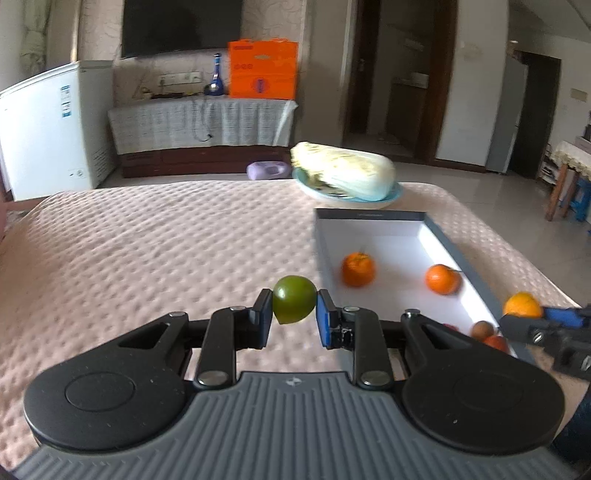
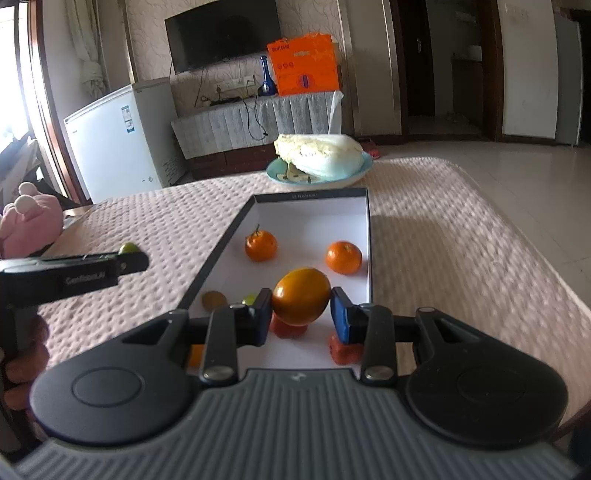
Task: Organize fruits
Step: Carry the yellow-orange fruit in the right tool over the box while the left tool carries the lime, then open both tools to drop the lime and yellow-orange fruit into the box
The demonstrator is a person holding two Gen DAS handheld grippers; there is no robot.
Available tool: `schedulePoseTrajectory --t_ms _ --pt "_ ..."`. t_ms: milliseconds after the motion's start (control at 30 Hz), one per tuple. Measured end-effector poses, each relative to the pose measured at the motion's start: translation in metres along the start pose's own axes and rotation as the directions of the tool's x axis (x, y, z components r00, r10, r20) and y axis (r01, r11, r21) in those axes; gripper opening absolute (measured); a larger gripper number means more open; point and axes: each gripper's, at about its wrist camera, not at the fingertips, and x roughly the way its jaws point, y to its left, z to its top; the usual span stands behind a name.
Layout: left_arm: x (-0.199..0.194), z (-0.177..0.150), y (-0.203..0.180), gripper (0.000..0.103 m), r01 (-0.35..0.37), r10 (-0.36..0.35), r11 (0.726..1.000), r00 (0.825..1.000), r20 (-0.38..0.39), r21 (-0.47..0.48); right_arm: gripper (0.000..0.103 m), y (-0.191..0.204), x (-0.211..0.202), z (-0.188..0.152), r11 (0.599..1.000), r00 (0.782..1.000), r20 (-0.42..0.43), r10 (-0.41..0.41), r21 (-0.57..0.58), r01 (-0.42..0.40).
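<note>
Left wrist view: my left gripper [image 1: 294, 314] pinches a green fruit [image 1: 294, 304] above the pink quilted cloth [image 1: 147, 251]. At two o'clock lies the white box [image 1: 391, 225] holding two tangerines [image 1: 357, 269].

Right wrist view: my right gripper [image 2: 301, 314] pinches an orange fruit [image 2: 301, 301] over the box, tangerines at twelve o'clock, a cabbage [image 2: 321, 157] on its plate [image 2: 354, 177] beyond.

- Setting: a home living room.
- Far wall: mounted television [image 2: 221, 35] above a cloth-draped low cabinet [image 2: 255, 120].
- Far left: white chest freezer [image 2: 110, 144].
- Near: table under pink quilted cover [image 1: 147, 251]; tiled floor [image 2: 517, 166] right.
</note>
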Motion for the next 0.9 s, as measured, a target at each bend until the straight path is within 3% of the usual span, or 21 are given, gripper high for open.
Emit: schedulePoseTrajectory --t_ms 267,533,833,900 --pt "0.025 0.011 -0.048 0.03 0.086 -0.088 0.994 0.996 0.027 0.069 0.037 0.012 0.019 -0.004 0.998 0.997 -0.08 0.004 -0.059 -0.009" --pt "0.058 0.017 -0.079 0.03 0.152 -0.153 0.982 0.988 -0.003 0.109 0.037 0.009 0.027 -0.001 0.997 0.996 -0.09 -0.009 -0.072 0.002" --pt "0.081 0.021 -0.085 0.031 0.146 -0.144 0.983 0.989 -0.025 0.11 0.037 0.008 0.037 0.002 0.998 0.996 -0.089 -0.016 -0.065 0.01" --pt "0.08 0.022 -0.085 0.037 0.146 -0.145 0.984 0.989 -0.019 0.105 0.037 0.01 0.04 0.003 0.998 0.996 -0.089 -0.017 -0.069 0.011"
